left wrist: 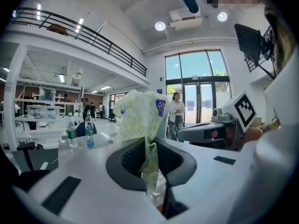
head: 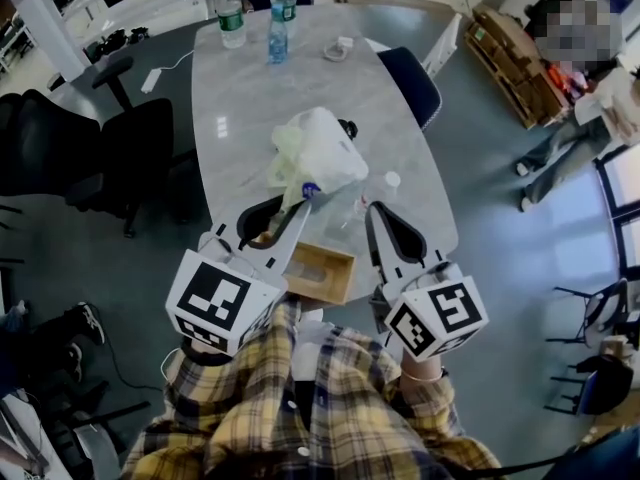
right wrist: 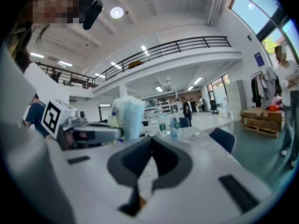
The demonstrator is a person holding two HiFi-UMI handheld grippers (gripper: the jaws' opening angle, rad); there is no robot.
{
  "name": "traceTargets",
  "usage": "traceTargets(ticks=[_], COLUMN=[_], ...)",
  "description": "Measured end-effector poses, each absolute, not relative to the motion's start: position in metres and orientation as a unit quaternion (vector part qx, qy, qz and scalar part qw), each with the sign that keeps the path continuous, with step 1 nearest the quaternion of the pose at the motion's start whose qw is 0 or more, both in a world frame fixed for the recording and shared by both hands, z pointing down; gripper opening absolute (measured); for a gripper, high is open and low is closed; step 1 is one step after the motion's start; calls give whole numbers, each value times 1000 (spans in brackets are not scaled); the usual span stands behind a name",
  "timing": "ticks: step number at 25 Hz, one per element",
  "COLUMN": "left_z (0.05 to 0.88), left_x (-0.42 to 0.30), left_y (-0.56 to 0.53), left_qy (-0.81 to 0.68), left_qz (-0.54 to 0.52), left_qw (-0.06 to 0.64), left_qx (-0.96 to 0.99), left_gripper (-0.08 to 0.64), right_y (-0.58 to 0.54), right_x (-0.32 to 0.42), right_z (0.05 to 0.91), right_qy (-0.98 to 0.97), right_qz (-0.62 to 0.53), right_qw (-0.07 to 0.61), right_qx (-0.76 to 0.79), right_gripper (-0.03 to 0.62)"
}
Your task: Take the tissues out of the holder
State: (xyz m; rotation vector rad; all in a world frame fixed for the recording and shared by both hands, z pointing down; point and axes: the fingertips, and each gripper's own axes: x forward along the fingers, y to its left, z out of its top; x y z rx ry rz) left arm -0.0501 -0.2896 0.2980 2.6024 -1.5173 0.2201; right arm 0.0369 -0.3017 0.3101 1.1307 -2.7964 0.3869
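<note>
- Black office chairs (head: 110, 158) stand on the floor to the left of the grey oval table (head: 230, 138).
- The left gripper (head: 296, 210) reaches up from the near left edge of the table. Its marker cube is low in the head view.
- In the left gripper view, the left gripper (left wrist: 152, 148) has its jaws nearly together, pinching a thin fold at the bottom of the tissue pack (left wrist: 140, 118). The fold runs down into the narrow gap between them.
- The tissue pack (head: 315, 153) is a pale green and white plastic-wrapped bundle with a blue label. It is out of the holder and farther out over the middle of the table. I cannot tell whether it touches the tabletop.
- The wooden holder (head: 320, 273) sits open-topped at the near edge of the table, between the two grippers and just beside the left one's jaws.
- Two water bottles (head: 255, 13) stand at the far end of the table.
- The right gripper (head: 373, 209) rests to the right of the holder and apart from the pack.
- In the right gripper view, the right gripper (right wrist: 151, 139) has its jaw tips pressed together with nothing between them.
- A blue chair (head: 410, 83) is at the table's right side, and a person (head: 570, 98) is farther right.
</note>
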Motion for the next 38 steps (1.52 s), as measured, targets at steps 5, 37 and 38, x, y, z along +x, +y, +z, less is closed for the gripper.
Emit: traceTargets(ticks=[5, 37, 38], left_z=[299, 309, 309], left_x=[-46, -34, -34], left_y=[-291, -302, -301], left_qy=[-501, -484, -484], left_qz=[58, 83, 84], left_qw=[75, 75, 75], left_qx=[860, 868, 868], left_gripper=[54, 54, 54], right_y=[-299, -305, -305], right_x=[21, 20, 20], right_z=[308, 317, 317], right_qy=[-926, -930, -930], right_qz=[118, 126, 126], right_qw=[56, 66, 66], right_qx=[355, 340, 340], right_gripper=[11, 9, 9])
